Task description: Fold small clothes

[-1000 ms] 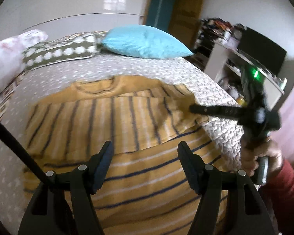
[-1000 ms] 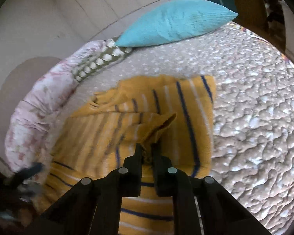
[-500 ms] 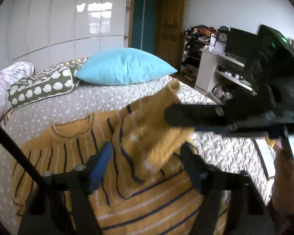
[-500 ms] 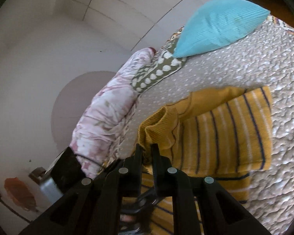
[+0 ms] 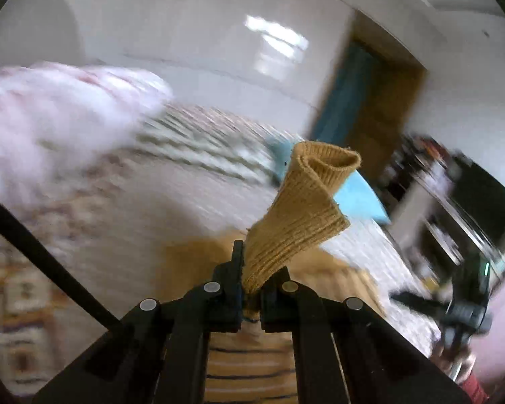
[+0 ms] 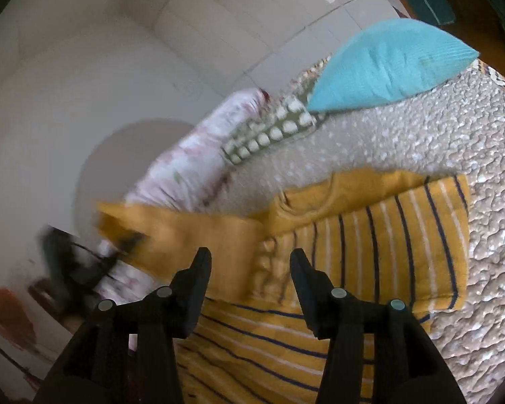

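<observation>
While clamped, sleeve cuff (image 5: 306, 208) between left gripper (image 5: 250, 289) jaws

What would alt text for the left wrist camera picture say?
The left gripper is shut on the ribbed mustard sleeve cuff of a striped sweater, lifted over a blurred bed. A turquoise pillow lies behind.

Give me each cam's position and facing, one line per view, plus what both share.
Left wrist: sits behind the left tongs, facing across the bed toward the door; tongs shut on the sweater's sleeve cuff; the person's other hand with the right tongs shows at lower right.
Right wrist: sits behind the right tongs, jaws opening with nothing gripped, looking down at the striped sweater toward the wall; left tongs blurred at left.
Shared: sweater, teal pillow, bed.
</observation>
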The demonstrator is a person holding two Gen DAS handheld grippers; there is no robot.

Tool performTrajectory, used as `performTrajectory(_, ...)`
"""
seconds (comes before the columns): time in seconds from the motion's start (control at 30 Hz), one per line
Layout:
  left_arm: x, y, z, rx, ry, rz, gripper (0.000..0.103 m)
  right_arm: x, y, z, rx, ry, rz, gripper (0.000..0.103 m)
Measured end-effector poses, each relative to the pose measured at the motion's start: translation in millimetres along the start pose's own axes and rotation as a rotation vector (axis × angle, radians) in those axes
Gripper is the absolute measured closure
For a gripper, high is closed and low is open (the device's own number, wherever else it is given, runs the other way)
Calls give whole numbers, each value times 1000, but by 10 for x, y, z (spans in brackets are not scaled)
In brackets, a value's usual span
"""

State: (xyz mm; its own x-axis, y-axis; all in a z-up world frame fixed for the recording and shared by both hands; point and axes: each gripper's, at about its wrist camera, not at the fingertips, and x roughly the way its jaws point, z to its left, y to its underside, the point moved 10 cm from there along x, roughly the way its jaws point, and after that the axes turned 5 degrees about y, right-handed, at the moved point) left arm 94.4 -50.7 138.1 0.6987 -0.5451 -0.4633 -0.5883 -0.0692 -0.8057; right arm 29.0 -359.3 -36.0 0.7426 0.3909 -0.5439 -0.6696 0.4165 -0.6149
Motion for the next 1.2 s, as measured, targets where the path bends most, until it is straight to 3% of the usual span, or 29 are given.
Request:
performTrajectory(0.13, -632, -429, 786, -33, -185, -116, 97, 539, 264, 204, -149, 86, 90, 49)
performTrajectory(0.23, -1056, -668, 1252, -90, -263, -200, 97, 1007, 513, 451, -294, 136, 163, 49)
performTrajectory(0.43, -1399, -757, 1637, -109, -315, -256, 98, 1802, 974, 850, -571, 230, 268, 49)
performTrajectory(0.57, -1408, -738, 1709, -113, -291, -255, 98, 2194, 1093, 774, -664, 353, 303, 52)
performTrajectory(0.6, -1419, -739, 1728, -117, -287, -256, 98, 2255, 1094, 672, -656, 395, 317, 63)
performTrajectory(0.63, -1458, -731, 1718, -119, -280, -258, 98, 2273, 1076, 625, -633, 396, 319, 91)
performTrajectory(0.67, -1458, -743, 1749, -121, -274, -260, 98, 2249, 1037, 582, -580, 372, 318, 94)
performTrajectory(0.9, -1446, -857, 1786, -133, -250, -275, 98, 1963, 675, 675, -358, 236, 236, 96)
performTrajectory(1.07, -1434, -890, 1666, -117, -233, -277, 98, 2330, 525, 1049, -228, 121, 232, 96)
performTrajectory(1.2, -1315, -880, 1500, -109, -209, -259, 98, 2709, 731, 1218, -140, 61, 299, 95)
